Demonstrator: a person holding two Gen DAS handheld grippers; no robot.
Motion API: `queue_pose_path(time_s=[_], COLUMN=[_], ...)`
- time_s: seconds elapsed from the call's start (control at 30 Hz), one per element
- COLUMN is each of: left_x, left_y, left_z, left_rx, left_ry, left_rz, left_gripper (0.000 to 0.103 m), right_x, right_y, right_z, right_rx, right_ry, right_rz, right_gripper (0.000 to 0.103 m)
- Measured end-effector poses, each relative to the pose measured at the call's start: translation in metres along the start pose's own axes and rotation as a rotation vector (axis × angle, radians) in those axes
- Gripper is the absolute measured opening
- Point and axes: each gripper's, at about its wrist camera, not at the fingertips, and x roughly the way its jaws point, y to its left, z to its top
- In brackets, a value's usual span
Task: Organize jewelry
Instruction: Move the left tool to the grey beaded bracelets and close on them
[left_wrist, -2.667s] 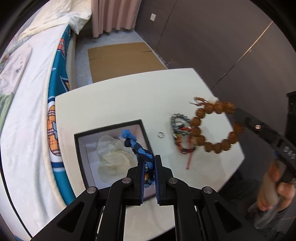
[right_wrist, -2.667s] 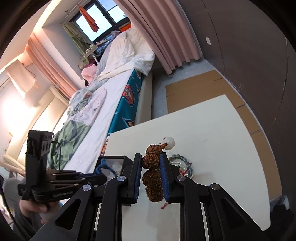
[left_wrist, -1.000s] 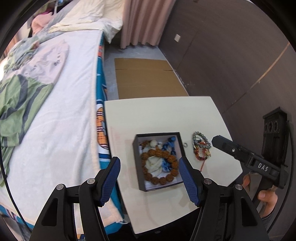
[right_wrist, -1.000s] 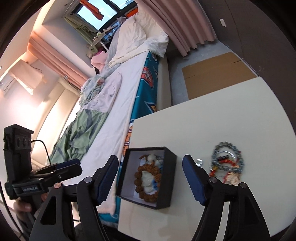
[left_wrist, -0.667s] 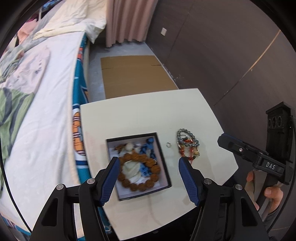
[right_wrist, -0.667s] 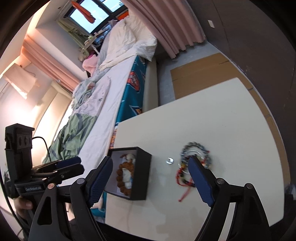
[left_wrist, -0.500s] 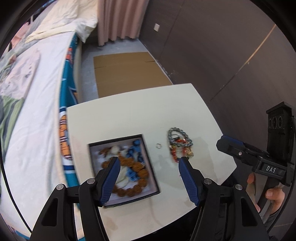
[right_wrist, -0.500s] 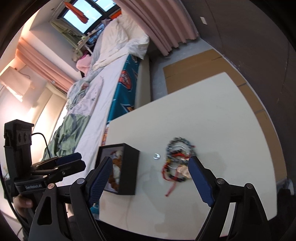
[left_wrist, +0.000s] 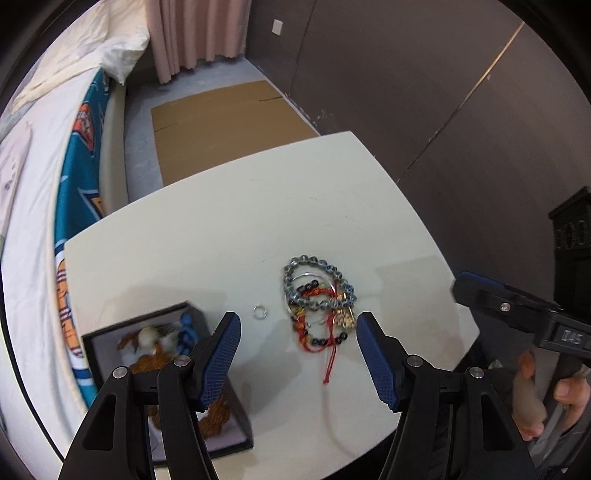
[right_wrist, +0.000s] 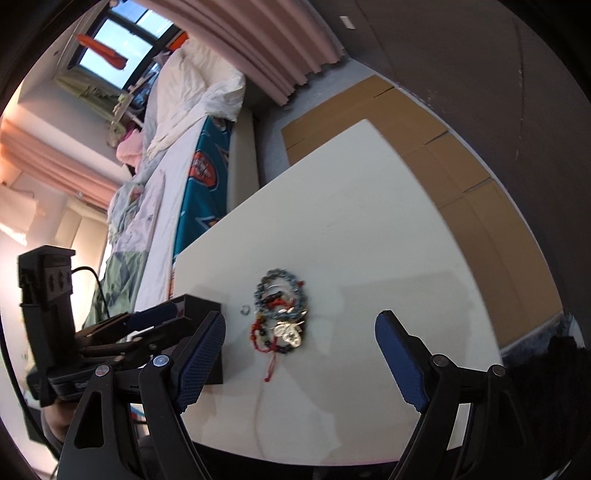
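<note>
Your left claw (left_wrist: 297, 354) is spread wide with nothing between its blue pads (left_wrist: 221, 356), hanging above the white worktop (left_wrist: 229, 229). Your right claw (right_wrist: 301, 363) is spread wide too and holds nothing.

The loose jewelry lies in one small heap (left_wrist: 319, 306) near the middle of the worktop: a ring of grey-blue beads on top, a thin silver bangle inside it, a strand of dark and red beads, a red cord trailing toward you, and a gold-coloured charm at the heap's near edge. From the left wrist view the heap sits in the gap between your left claw's two fingers, closer to the right-hand one. A small silver ring (left_wrist: 260, 311) lies by itself on the worktop, just beside the heap and between it and the box.

The black box (left_wrist: 236, 428) stands open at the worktop's edge nearest the bed (left_wrist: 33, 206). Inside it you can see brown beads (left_wrist: 218, 410), a white bead and a blue braided piece (left_wrist: 187, 332), partly hidden behind your left claw's finger.

From the right wrist view the heap (right_wrist: 280, 310) sits between the right claw's fingers, with your left claw (right_wrist: 147, 321) over the box (right_wrist: 207, 306).
</note>
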Motion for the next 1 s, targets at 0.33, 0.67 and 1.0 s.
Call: queue_pose_path(time_s=[0.33,0.67,1.0], left_x=[0.053,0.092,0.082], left_y=[-0.004,0.005,-0.003], left_z=[0.026,0.039,0.038], left_rx=[-0.022,-0.064,-0.04], left_ry=[0.07,0.134,0.109], left_rz=[0.06,0.109,0.092], left_gripper=[0.037,0.027,0.01], right_x=[0.0,0.006,0.009], right_y=[-0.024,-0.029,-0.023], right_z=[0.009,0.017,0.017], right_rx=[0.031,0.032,0.015], right_ry=[-0.011,0.006,0.016], right_rz=[-0.01,0.0,0.015], right_gripper=[0.084,0.084,0.084])
